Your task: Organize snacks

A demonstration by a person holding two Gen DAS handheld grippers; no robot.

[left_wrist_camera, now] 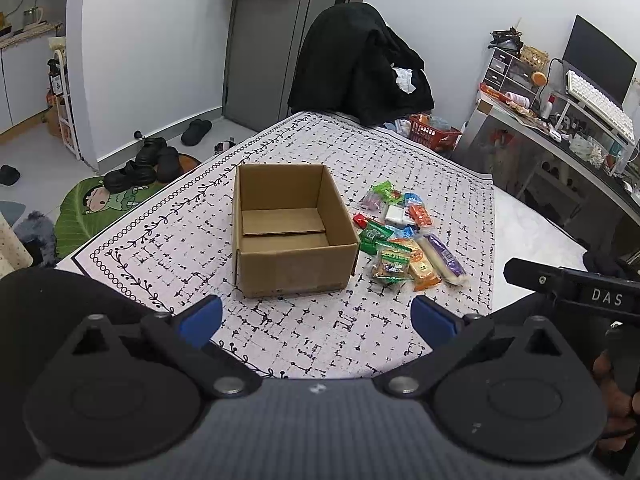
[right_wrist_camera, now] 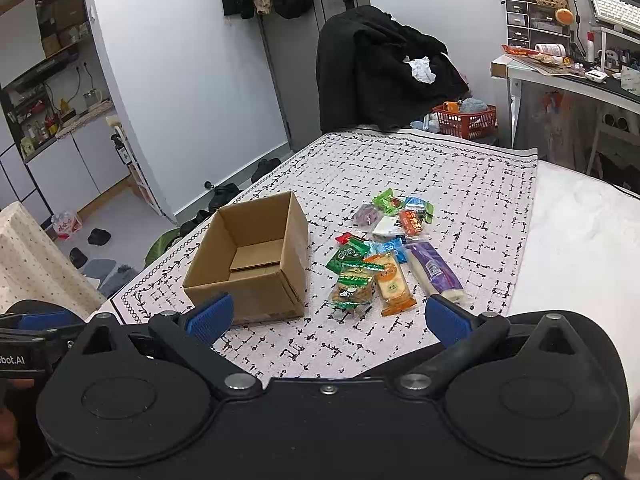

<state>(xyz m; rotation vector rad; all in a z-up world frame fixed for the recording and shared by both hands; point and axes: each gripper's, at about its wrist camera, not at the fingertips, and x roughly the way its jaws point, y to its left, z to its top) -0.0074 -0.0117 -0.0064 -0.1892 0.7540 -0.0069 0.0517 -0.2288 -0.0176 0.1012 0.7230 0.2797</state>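
An open, empty cardboard box [left_wrist_camera: 294, 228] [right_wrist_camera: 250, 262] sits on the patterned cloth [left_wrist_camera: 320, 332] [right_wrist_camera: 460, 184]. A pile of several wrapped snacks [left_wrist_camera: 404, 236] [right_wrist_camera: 390, 248] lies just right of the box, including a purple-and-white packet [left_wrist_camera: 444, 258] [right_wrist_camera: 434, 274] and an orange packet [right_wrist_camera: 394, 284]. My left gripper [left_wrist_camera: 316, 318] is open and empty, held back from the box's near side. My right gripper [right_wrist_camera: 330, 318] is open and empty, short of the near end of the pile. The right gripper's body shows at the right edge of the left wrist view [left_wrist_camera: 576, 286].
A chair draped with black clothes [left_wrist_camera: 360, 64] [right_wrist_camera: 384, 68] stands at the far edge of the table. A red basket [left_wrist_camera: 434, 132] [right_wrist_camera: 466, 120] is behind it. A cluttered desk [left_wrist_camera: 560, 120] is on the right. Shoes lie on the floor [left_wrist_camera: 152, 160] to the left.
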